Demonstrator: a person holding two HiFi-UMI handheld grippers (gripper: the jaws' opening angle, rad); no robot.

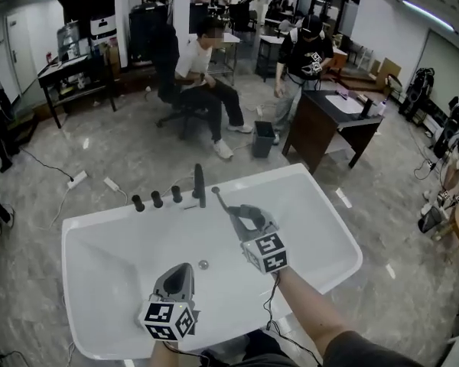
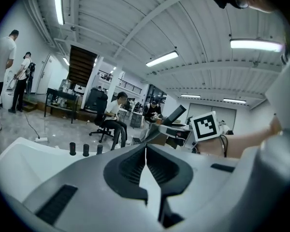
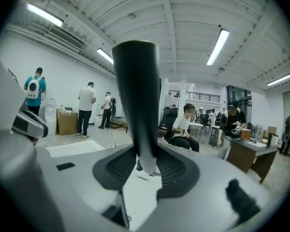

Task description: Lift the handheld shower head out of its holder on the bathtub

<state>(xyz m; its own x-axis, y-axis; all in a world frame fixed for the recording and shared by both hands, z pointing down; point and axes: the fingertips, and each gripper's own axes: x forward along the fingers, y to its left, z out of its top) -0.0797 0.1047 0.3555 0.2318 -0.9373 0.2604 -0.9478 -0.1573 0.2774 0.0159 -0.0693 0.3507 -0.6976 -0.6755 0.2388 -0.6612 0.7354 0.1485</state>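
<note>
**While right gripper [image 1: 241, 214] grips shower head [image 1: 219, 198], left gripper [image 1: 182, 272] is closed on nothing**

Seen from the head view, the right gripper is over the white tub [image 1: 321, 205]. The shower head's thin dark end juts from its jaws toward the rear rim. That end is just right of a dark post [image 1: 200, 183] and apart from it. Three knobs [image 1: 157, 199] stand in a row left of the post. The left gripper hangs over the basin near the drain [image 1: 203, 264]. A person [image 1: 203, 75] sits on a chair beyond the tub.

Left gripper view: the jaws meet at their tips with nothing between them. The knobs sit on the rim at left. The right gripper's cube [image 2: 204, 125] is at right.

Right gripper view: the dark shower head handle stands upright between the pads. Both pads press on its lower end, and the white tub shows below it.
</note>
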